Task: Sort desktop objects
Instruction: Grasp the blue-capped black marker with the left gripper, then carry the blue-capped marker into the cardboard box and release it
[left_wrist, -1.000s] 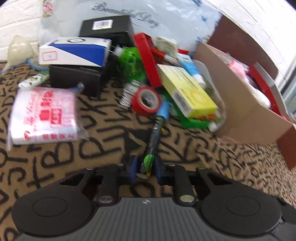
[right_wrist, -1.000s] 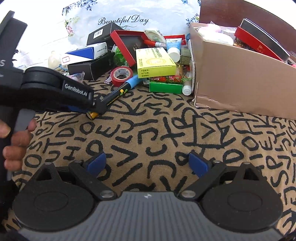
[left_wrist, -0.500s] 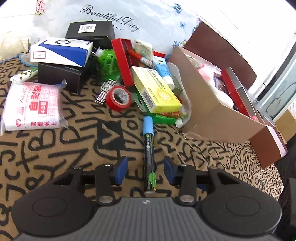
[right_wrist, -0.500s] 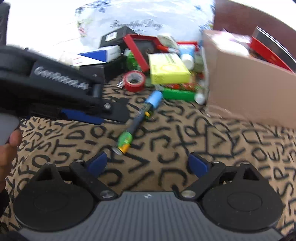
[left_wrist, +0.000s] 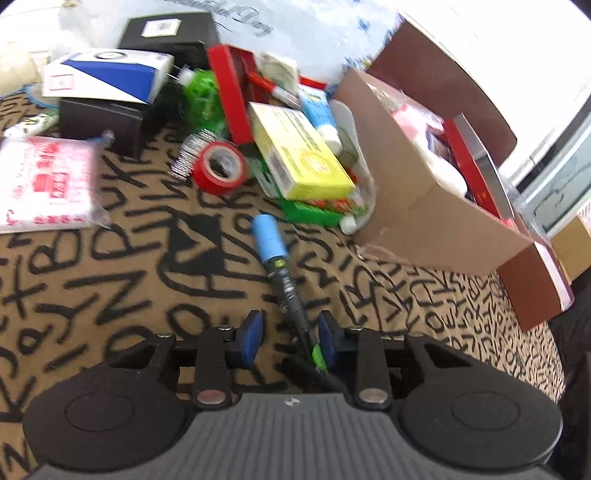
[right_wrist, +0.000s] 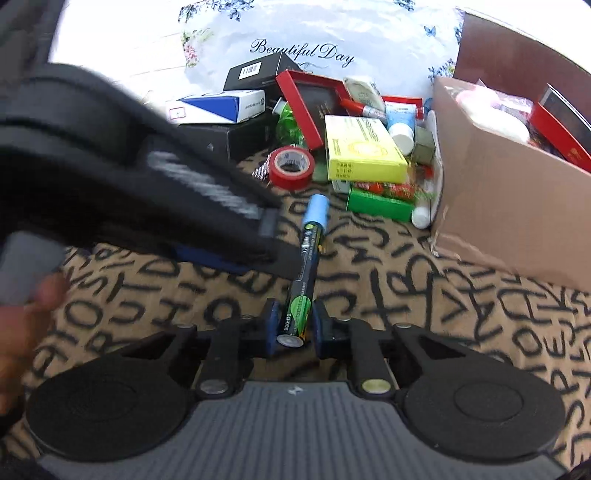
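Handed over: a second ago the left gripper (left_wrist: 290, 334) was clamped on the marker pen (right_wrist: 303, 280) and the right gripper (right_wrist: 293, 325) stood wide over bare cloth; now the right one has clenched on the pen's green-labelled rear end, pads pressing both sides. Left jaws are closing again with the pen's tail lying between them beside one blue pad (left_wrist: 327, 332), nothing visibly squeezing it. Left gripper's black body sweeps blurred across the right view, a hand (right_wrist: 26, 325) on its grip at the edge. Pen points away, its light-blue cap (right_wrist: 316, 210) toward the clutter. Underneath, a tan cloth (right_wrist: 424, 295) scrawled with black letters covers the surface. Farther on: red tape roll (right_wrist: 291, 167), yellow box (right_wrist: 360, 153) on a green packet (right_wrist: 382, 201), blue-and-white carton (right_wrist: 218, 107), black boxes. Open cardboard box (right_wrist: 517, 206) sits to the right, stuffed. Behind everything, a white floral bag (right_wrist: 314, 40) reading "Beautiful Day", then bright white wall.
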